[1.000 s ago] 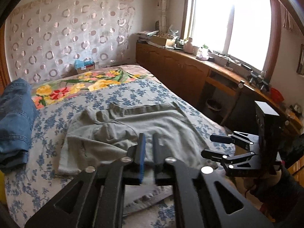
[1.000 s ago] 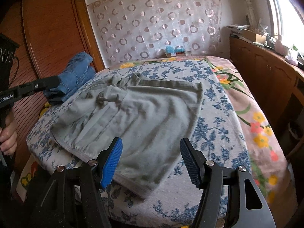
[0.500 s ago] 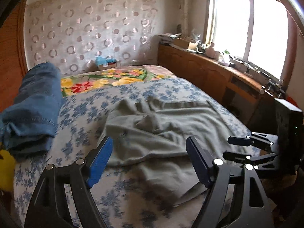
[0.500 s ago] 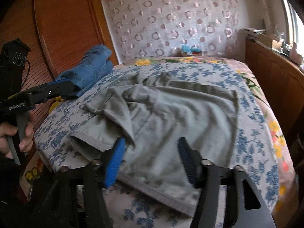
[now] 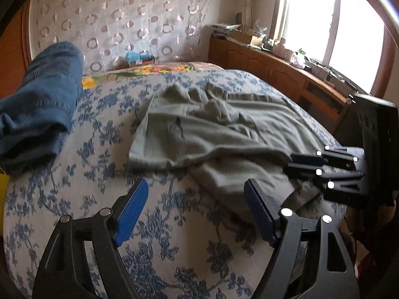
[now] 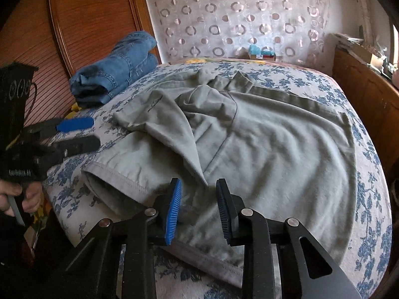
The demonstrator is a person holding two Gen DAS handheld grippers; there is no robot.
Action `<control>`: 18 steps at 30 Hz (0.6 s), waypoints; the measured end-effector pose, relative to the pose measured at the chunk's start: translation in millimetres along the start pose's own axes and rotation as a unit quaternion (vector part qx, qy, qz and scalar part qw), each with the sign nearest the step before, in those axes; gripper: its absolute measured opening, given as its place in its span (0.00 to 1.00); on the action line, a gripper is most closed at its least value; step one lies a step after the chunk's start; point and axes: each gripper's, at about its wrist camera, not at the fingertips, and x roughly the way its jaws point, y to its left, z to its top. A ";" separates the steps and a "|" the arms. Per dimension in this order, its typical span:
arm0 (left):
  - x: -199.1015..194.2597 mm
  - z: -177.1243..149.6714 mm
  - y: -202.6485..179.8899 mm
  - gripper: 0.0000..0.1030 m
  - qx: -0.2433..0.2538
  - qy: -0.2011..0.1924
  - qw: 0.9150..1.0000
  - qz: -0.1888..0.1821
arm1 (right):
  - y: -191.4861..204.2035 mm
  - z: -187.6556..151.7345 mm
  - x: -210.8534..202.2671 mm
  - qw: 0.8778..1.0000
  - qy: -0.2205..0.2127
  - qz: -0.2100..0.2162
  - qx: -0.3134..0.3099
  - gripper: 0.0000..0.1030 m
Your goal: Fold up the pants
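Grey-green pants (image 6: 261, 137) lie spread and rumpled on the blue-flowered bedspread (image 6: 369, 199); they also show in the left wrist view (image 5: 212, 129). My right gripper (image 6: 198, 200) is partly open over the near hem of the pants, fingers on either side of a raised fold, and grips nothing. It shows from the side in the left wrist view (image 5: 296, 163). My left gripper (image 5: 195, 200) is open and empty above bare bedspread, just left of the pants. It shows at the left in the right wrist view (image 6: 84, 133).
Folded blue jeans (image 6: 117, 67) lie at the bed's left edge by the wooden headboard (image 6: 94, 20). A wooden cabinet (image 5: 271, 67) with clutter runs under the window on the right. A small box (image 6: 261, 53) sits at the far end of the bed.
My left gripper has opened from shut and moved left off the pants. My right gripper has moved down to the near hem and narrowed. A fold of the pants now lies turned over.
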 end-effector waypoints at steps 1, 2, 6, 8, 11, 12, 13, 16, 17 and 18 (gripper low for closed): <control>0.9 -2.7 0.2 0.77 -0.001 0.004 1.000 0.000 | 1.1 1.2 2.2 1.000 0.000 0.000 0.000 0.25; 1.2 -3.9 -0.2 0.77 -0.002 0.006 1.000 0.000 | 4.3 0.8 4.1 1.000 0.000 0.001 -0.001 0.18; -0.5 -11.7 -1.3 0.77 -0.006 0.010 1.000 -0.001 | 9.5 1.9 1.2 1.000 -0.015 0.000 -0.012 0.04; -1.5 -13.6 -1.5 0.77 -0.008 0.010 1.000 -0.001 | 10.0 1.9 -9.0 0.999 -0.032 0.001 -0.007 0.03; -4.5 -13.8 -2.1 0.77 -0.011 0.005 1.000 -0.001 | 9.5 4.5 -24.2 0.998 -0.058 -0.003 -0.006 0.03; -5.6 -13.3 -2.3 0.77 -0.011 0.003 1.000 -0.002 | 9.2 5.0 -28.8 0.998 -0.064 -0.004 -0.007 0.03; -6.7 -12.9 -3.6 0.77 -0.012 0.001 1.000 -0.002 | 8.3 5.2 -33.7 0.998 -0.069 -0.006 -0.007 0.03; -11.1 -11.2 -9.5 0.77 -0.013 -0.006 1.000 -0.003 | 3.4 2.4 -48.1 0.996 -0.084 -0.012 -0.003 0.03; -12.3 -10.4 -11.4 0.77 -0.013 -0.009 1.000 -0.004 | 1.7 0.3 -53.8 0.996 -0.090 -0.015 -0.001 0.03; -14.6 -9.2 -14.8 0.77 -0.013 -0.013 1.000 -0.005 | 1.2 -2.7 -57.6 0.995 -0.094 -0.017 0.001 0.03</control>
